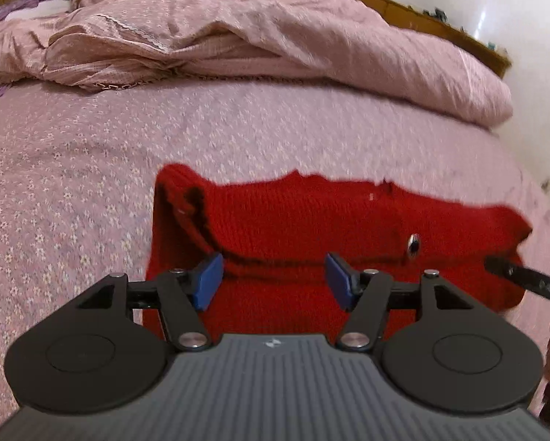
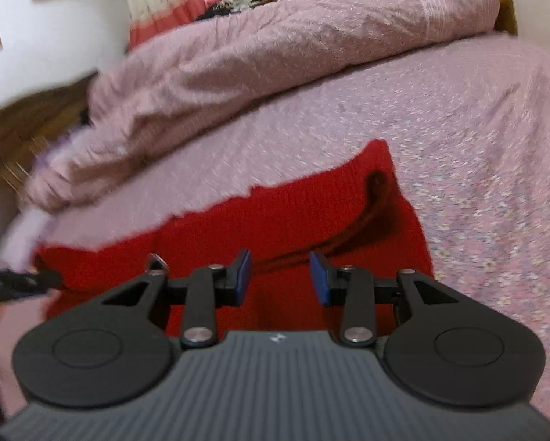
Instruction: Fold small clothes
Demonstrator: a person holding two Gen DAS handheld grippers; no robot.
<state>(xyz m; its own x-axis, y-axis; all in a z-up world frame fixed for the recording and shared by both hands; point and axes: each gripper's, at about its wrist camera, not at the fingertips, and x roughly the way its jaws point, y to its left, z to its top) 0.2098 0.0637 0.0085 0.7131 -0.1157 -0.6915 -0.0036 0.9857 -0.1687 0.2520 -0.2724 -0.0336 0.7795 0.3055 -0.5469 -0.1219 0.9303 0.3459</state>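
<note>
A small red knitted garment (image 1: 311,220) lies flat on the bed, with a dark-edged seam and a metal button (image 1: 412,245). My left gripper (image 1: 273,281) is open and empty, its blue pads just above the garment's near part. In the right wrist view the same red garment (image 2: 275,220) lies below my right gripper (image 2: 280,277), which is open and empty over its near edge. A finger of the right gripper (image 1: 521,275) reaches the garment's right edge in the left wrist view. A finger of the left gripper (image 2: 17,281) shows at the garment's left edge in the right wrist view.
The garment lies on a pink flowered bedsheet (image 1: 91,183). A bunched pink quilt (image 1: 238,29) lies across the far side of the bed, also in the right wrist view (image 2: 275,36). A wooden bed frame (image 1: 440,25) and a white wall stand behind.
</note>
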